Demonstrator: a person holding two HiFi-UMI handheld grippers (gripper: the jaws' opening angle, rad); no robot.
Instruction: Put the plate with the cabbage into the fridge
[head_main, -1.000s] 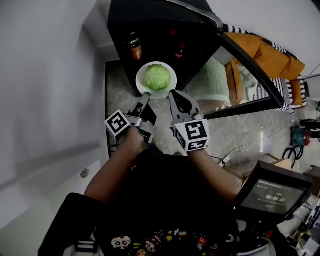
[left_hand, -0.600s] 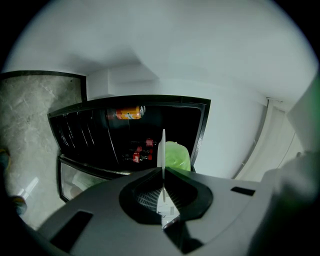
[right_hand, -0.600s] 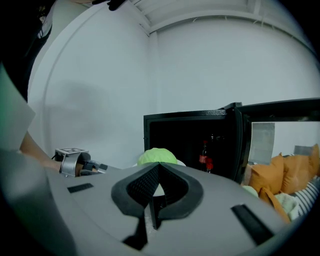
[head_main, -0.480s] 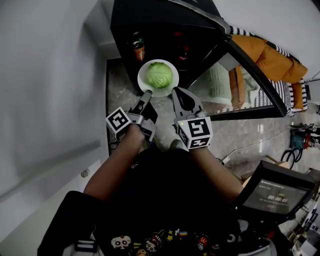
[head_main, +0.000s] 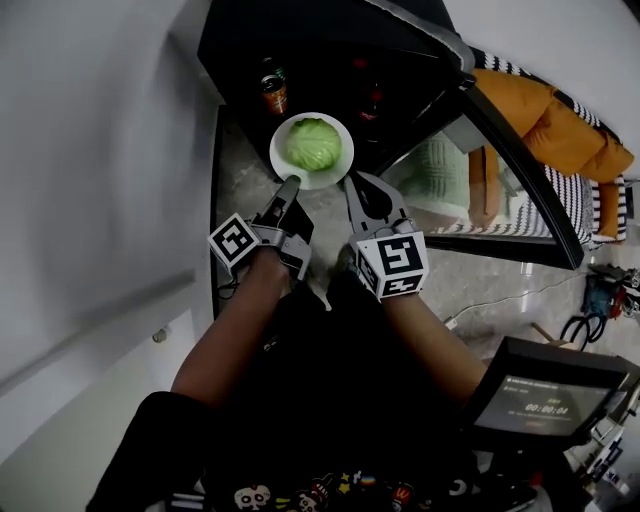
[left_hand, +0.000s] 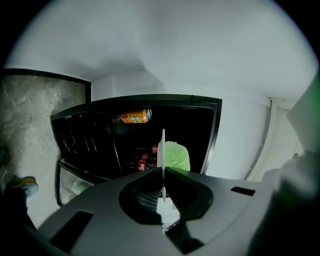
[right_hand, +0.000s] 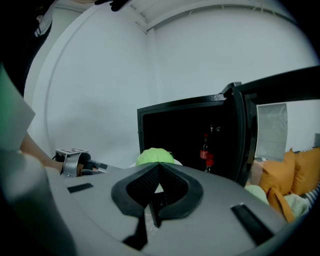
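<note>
- The plate (head_main: 336, 172) carrying the cabbage (head_main: 314, 144) hangs just in front of the open fridge (head_main: 320, 50), outside its mouth.
- The left tongs (head_main: 287, 187) are clamped on the plate's rim, on the side away from the fridge.
- The right tongs (head_main: 354, 185) pinch that same rim alongside.

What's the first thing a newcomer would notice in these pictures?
A bright green cabbage on a white plate, held at the near rim by the left gripper and right gripper. Just beyond it gapes the dark fridge, its door open to the right, with an orange can inside.
</note>
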